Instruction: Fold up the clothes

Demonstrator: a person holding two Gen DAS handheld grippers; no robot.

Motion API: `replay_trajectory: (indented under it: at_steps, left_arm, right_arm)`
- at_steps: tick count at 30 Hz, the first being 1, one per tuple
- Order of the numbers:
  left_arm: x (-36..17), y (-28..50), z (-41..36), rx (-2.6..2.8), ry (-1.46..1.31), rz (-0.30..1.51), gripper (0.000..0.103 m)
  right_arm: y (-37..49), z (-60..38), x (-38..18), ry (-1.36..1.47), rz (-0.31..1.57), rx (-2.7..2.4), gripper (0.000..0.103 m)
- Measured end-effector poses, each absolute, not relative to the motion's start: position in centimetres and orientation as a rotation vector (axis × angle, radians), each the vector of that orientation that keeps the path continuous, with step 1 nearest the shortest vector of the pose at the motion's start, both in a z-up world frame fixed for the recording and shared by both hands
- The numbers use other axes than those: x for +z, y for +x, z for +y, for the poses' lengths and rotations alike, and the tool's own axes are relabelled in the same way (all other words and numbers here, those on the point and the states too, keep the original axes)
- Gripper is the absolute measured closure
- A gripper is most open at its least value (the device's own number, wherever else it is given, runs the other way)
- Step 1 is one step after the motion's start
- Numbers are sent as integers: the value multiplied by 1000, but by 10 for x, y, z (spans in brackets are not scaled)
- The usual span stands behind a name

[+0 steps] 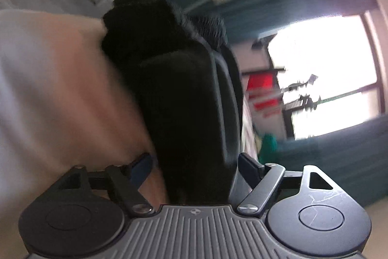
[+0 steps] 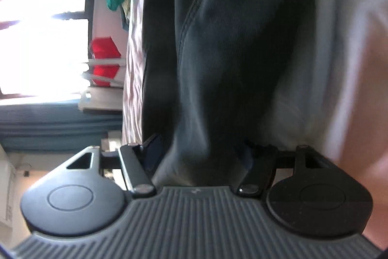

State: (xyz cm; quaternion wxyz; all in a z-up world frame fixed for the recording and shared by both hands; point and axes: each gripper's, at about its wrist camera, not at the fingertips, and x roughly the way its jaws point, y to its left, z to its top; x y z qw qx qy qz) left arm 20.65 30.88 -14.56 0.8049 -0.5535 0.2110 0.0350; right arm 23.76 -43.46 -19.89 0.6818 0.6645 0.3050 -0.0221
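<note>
Black cloth, a dark garment (image 1: 184, 101), fills the gap of the left gripper (image 1: 194, 166), whose jaws stand spread with the fabric loose between them. The right gripper (image 2: 201, 152) is likewise spread around it. Farther off, a bright window (image 1: 322, 69) and red box (image 2: 105, 61).

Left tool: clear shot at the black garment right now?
Probably yes. The black garment already lies between the open fingers of the left tool, and nothing sits in front of it; closing should catch it.
</note>
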Motion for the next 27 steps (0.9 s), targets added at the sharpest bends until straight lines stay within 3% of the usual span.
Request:
replay_trajectory:
  at_steps: [4,8,9,13,15,17,20,27]
  left_arm:
    - [-144,231,305,88,-1112,416,21]
    - [-145,267,306,91,-1153,415,26]
    - [-146,271,309,94,-1166,415,27]
    - [-154,269,328,121,-1255,403,40]
    - [-155,266,333,128,-1245,412,50]
    - [-155,267,336,126,-1233,417,69]
    - [-144,268,333,131,-1171,394,82]
    - [-113,240,327,105,-1197,308,87]
  right_arm:
    - [242,-460,-204,1547,493,-135,36]
    - [244,-483,-200,1417,334,-201,36]
    - [245,-489,-204,1415,320,-219,43]
    - [248,-499,-208,1389,253,-296,57]
    - [254,-499,-199,1287,275,-353,64]
    - [257,-498,-193,1207,273,-380,72]
    - [256,-497,-187,1138,283,-410,81]
    - [239,-495,-155,1112,274,-412,87]
